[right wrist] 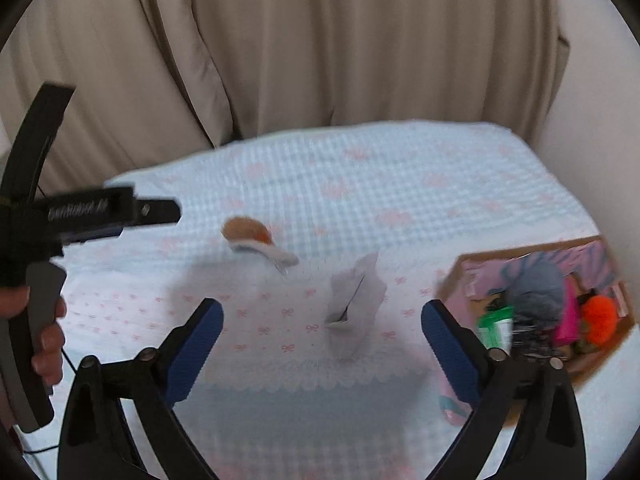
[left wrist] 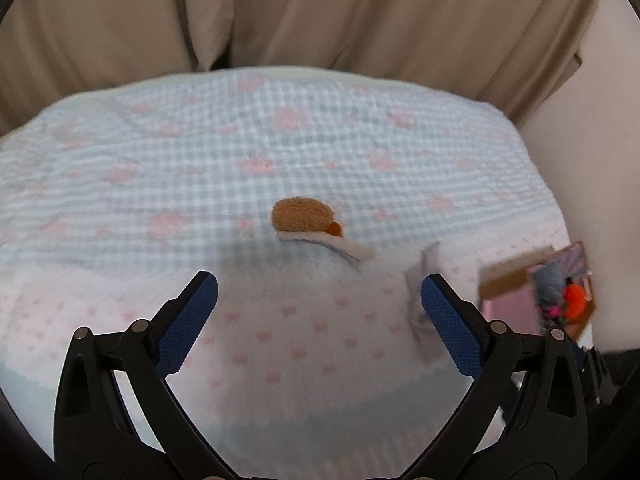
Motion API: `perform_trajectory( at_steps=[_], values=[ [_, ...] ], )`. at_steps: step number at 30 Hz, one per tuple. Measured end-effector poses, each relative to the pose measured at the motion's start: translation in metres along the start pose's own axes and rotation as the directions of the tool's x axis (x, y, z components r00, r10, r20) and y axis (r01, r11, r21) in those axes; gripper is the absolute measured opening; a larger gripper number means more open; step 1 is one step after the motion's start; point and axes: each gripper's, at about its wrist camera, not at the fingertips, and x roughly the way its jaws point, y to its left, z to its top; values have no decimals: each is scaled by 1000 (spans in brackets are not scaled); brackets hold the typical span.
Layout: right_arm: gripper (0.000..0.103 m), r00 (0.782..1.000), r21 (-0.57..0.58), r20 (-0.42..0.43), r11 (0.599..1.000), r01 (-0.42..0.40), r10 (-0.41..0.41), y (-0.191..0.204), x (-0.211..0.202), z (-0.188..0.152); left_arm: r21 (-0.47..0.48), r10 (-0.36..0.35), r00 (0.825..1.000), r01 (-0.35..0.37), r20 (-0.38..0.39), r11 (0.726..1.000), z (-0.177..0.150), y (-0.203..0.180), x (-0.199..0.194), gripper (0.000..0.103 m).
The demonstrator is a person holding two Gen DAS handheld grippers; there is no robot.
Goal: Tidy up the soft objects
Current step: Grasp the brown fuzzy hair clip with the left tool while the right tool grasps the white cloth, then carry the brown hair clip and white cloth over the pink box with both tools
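Note:
A small brown plush toy (left wrist: 298, 218) with a white band lies on a pale blue cushion on the bed, ahead of my left gripper (left wrist: 319, 308), which is open and empty. The plush also shows in the right wrist view (right wrist: 248, 232). A white folded cloth (right wrist: 354, 300) stands on the pink-patterned blanket between the fingers of my right gripper (right wrist: 322, 334), which is open and empty. The cloth also shows by the left gripper's right finger (left wrist: 424, 280). A cardboard box (right wrist: 516, 250) at the right holds several soft items, one orange (right wrist: 598, 316).
The bed (left wrist: 320, 140) has a blue checked cover with pink flowers. Beige curtains (left wrist: 320, 12) hang behind it. A white wall (right wrist: 592, 120) is at the right. The left hand-held gripper body (right wrist: 80, 212) is at the left of the right wrist view.

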Motion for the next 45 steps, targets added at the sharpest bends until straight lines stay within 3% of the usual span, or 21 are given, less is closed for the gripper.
perform_trajectory(
  at_steps=[7, 14, 21, 23, 26, 37, 45],
  values=[
    [87, 998, 36, -52, 999, 39, -37, -15, 97, -22, 29, -12, 999, 13, -30, 999, 10, 3, 102, 92],
    [74, 994, 16, -100, 999, 42, -40, -23, 150, -44, 5, 11, 999, -10, -32, 1000, 20, 12, 157, 91],
    [43, 994, -33, -94, 998, 57, -60, -22, 160, -48, 37, 34, 999, -32, -38, 999, 21, 9, 169, 63],
    [27, 994, -38, -91, 997, 63, -66, -23, 161, -46, 40, 35, 999, -34, -36, 999, 21, 7, 168, 59],
    [17, 993, -20, -100, 998, 59, -60, -26, 159, -44, 45, 39, 999, -38, -31, 998, 21, 5, 163, 57],
    [14, 999, 3, -36, 1000, 13, -13, -26, 116, -20, 58, 49, 998, -51, 33, 997, 20, -7, 92, 56],
    [14, 1000, 22, 14, 1000, -17, 16, -24, 35, 8, 49, 56, 996, -60, 73, 997, 15, -30, -13, 56]
  ],
)
